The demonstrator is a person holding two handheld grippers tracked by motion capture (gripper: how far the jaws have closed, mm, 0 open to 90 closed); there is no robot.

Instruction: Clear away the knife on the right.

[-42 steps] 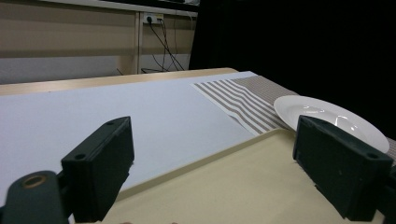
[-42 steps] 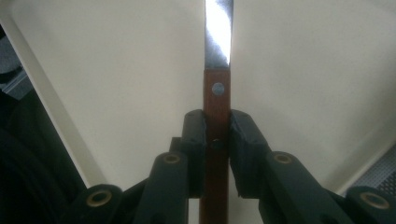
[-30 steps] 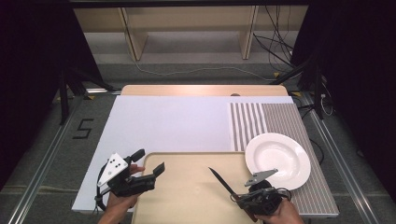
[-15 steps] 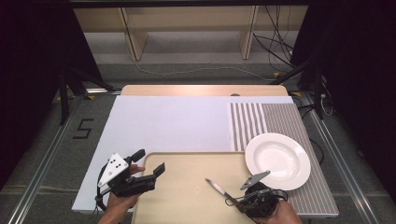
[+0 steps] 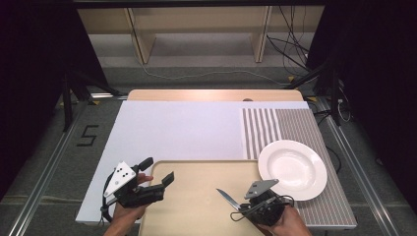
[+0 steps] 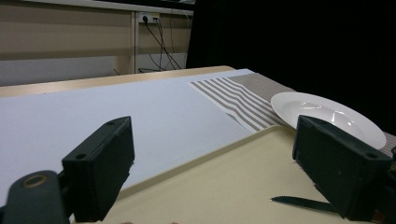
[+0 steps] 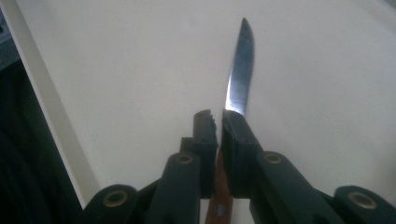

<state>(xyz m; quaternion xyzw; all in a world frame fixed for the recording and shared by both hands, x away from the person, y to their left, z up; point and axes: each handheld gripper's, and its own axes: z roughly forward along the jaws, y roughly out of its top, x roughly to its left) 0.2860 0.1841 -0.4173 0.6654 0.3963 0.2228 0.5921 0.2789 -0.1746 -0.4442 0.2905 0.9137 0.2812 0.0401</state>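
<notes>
Right gripper (image 7: 217, 123) clamped on a knife (image 7: 240, 65) over the tray (image 5: 196, 211); left gripper (image 5: 147, 184) wide open, holding nothing.
The jaws have just been closing on the reddish wooden handle. Largest to smallest: smooth beige tray, glossy round white plate (image 5: 293, 169), slim serrated steel blade. Likely risk: the narrow handle may pivot in the pads, swinging the point down to scrape the tray.

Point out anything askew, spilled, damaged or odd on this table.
Nothing is spilled or broken. One oddity: the white plate overlaps the corner of the beige tray rather than lying flat on the striped mat. The right tool grips a knife by its handle.
</notes>
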